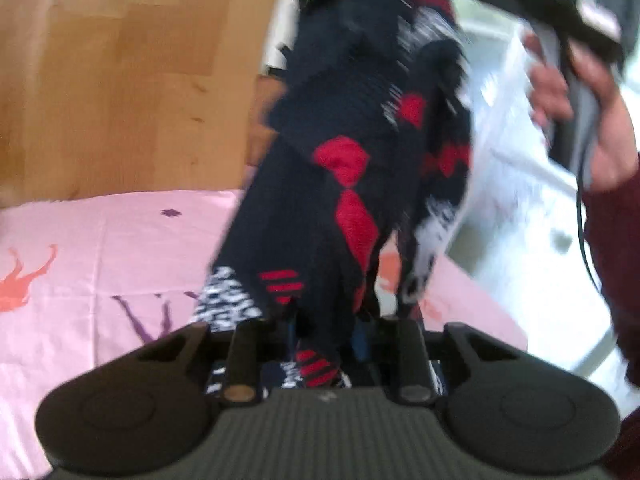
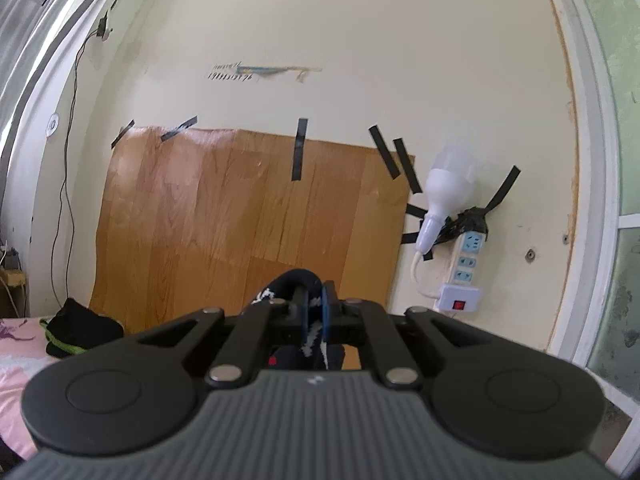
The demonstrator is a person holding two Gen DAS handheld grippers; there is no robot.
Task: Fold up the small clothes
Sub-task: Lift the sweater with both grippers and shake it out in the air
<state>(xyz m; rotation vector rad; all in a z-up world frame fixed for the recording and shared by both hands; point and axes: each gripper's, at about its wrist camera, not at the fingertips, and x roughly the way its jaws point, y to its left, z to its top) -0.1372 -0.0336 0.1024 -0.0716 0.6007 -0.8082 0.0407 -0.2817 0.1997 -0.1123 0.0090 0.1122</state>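
your right claw (image 2: 316, 316) is clamped on the top of the sock (image 1: 340, 184), which hangs lengthwise to your left claw (image 1: 324, 344), pinching its bottom end over the bed (image 1: 80, 248).

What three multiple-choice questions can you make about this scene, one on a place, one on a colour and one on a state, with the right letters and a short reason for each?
1. Where is the dark folded cloth with the green edge?
A. On the pink bed sheet, beside the wooden board
B. Hanging from the power strip
C. In the left gripper

2. What colour are the diamond shapes on the dark patterned garment?
A. Yellow
B. Red
C. Green

3. What is the state of the right gripper?
A. Wide open and empty
B. Lying on the bed
C. Shut on the garment

Answers:
1. A, the right wrist view shows it lying at the sheet's far edge by the board.
2. B, red diamonds run down the hanging fabric in the left wrist view.
3. C, its blue pads pinch dark patterned fabric between them.
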